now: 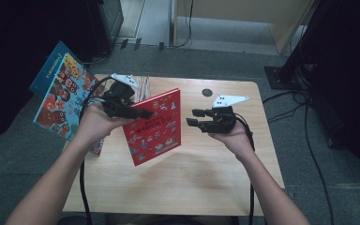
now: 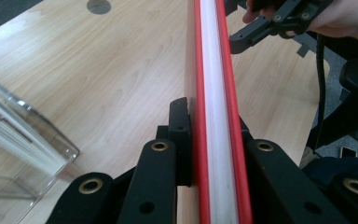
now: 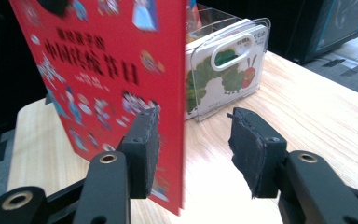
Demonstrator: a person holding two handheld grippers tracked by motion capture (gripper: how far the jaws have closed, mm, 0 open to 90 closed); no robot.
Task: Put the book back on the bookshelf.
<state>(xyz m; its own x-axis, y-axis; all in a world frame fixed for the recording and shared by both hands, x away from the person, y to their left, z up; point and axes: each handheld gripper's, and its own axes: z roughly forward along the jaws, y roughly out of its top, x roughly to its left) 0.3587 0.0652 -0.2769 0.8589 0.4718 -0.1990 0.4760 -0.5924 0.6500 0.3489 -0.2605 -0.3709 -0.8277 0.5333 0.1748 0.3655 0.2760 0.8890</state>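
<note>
Above the middle of the worktop [image 1: 206, 173], a thin red book [image 1: 153, 125] is being held upright and slightly tilted, its printed cover facing the person's right. Its cover is glossy red with small cartoon figures and a line of dark characters; in the left gripper view the book is showing edge-on as a white block of pages between two red boards [image 2: 216, 107].

The left tongs [image 1: 145, 113] are clenching the book's edge, one black jaw pressing on each cover. The left hand [image 1: 93, 124] is wrapping around the handle, forearm reaching in from the lower left.

The right tongs [image 1: 191, 117] are standing released, pointing toward the book from its right. In the right gripper view the right tongs [image 3: 193, 140] are straddling the book's free edge, the cover lying against or just beside one jaw while the other, with its rough dark pad, is standing apart from it. The right hand [image 1: 232, 136] is cupping the handle from beneath.

Behind the book, a clear plastic holder [image 3: 242, 65] is standing on the pale wood-grain worktop with a caterpillar picture book [image 3: 223, 74] inside. Off the worktop's left edge, a larger colourful book [image 1: 61, 96] is leaning at an angle.
</note>
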